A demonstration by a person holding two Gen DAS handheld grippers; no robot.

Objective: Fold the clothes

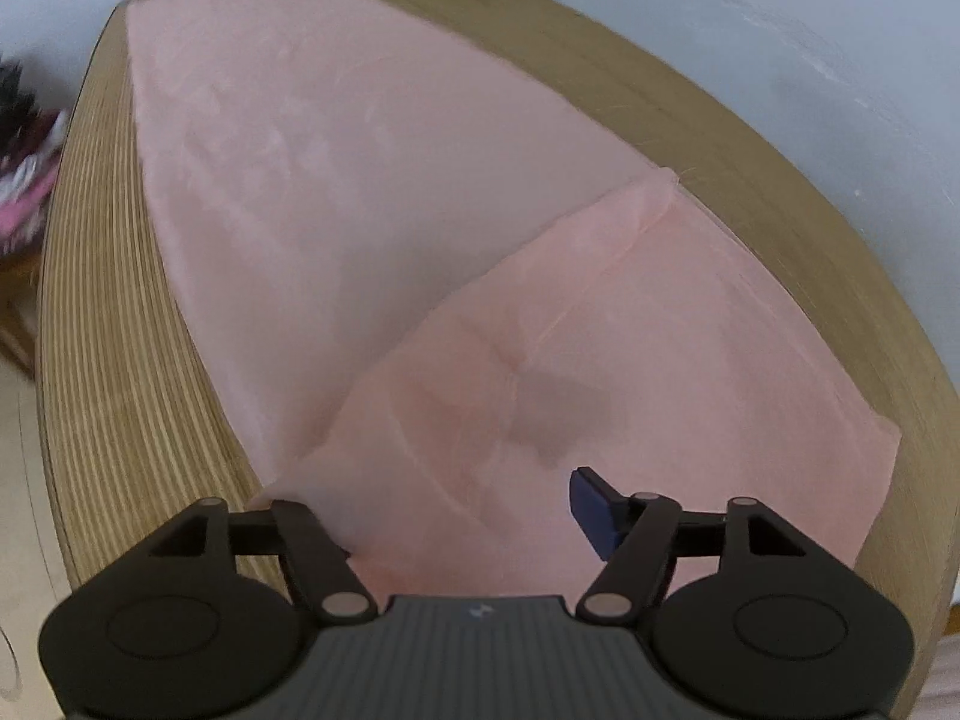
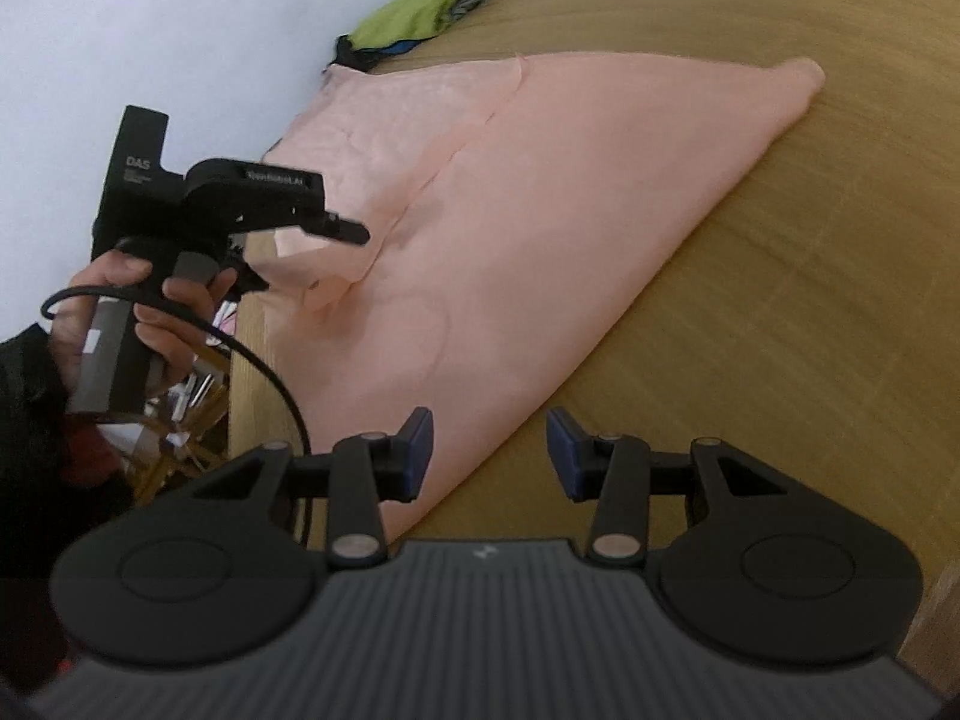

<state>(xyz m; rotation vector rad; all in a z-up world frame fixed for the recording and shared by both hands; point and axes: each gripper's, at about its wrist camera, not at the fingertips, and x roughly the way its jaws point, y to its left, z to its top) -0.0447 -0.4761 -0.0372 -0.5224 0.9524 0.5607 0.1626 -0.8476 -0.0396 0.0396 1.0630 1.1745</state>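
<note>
Right hand-held gripper point(image 2: 489, 450) nearest, open, empty, over the near edge of the pink cloth point(image 2: 540, 192). Cloth lies partly folded on the wooden bench point(image 2: 810, 300), reaching its left edge. I hold the left hand-held gripper point(image 2: 351, 232) open at that edge, a cloth fold draped over one finger. Green clothes pile point(image 2: 420, 12) at far bench corner

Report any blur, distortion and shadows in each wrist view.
Left wrist view: fisheye bends the wooden table edge into an arc; the patterned items at far left are smeared; a soft shadow lies on the pink cloth ahead of the left claw. Right wrist view: mild softness overall, table edge curved, right claw fairly sharp.
</note>
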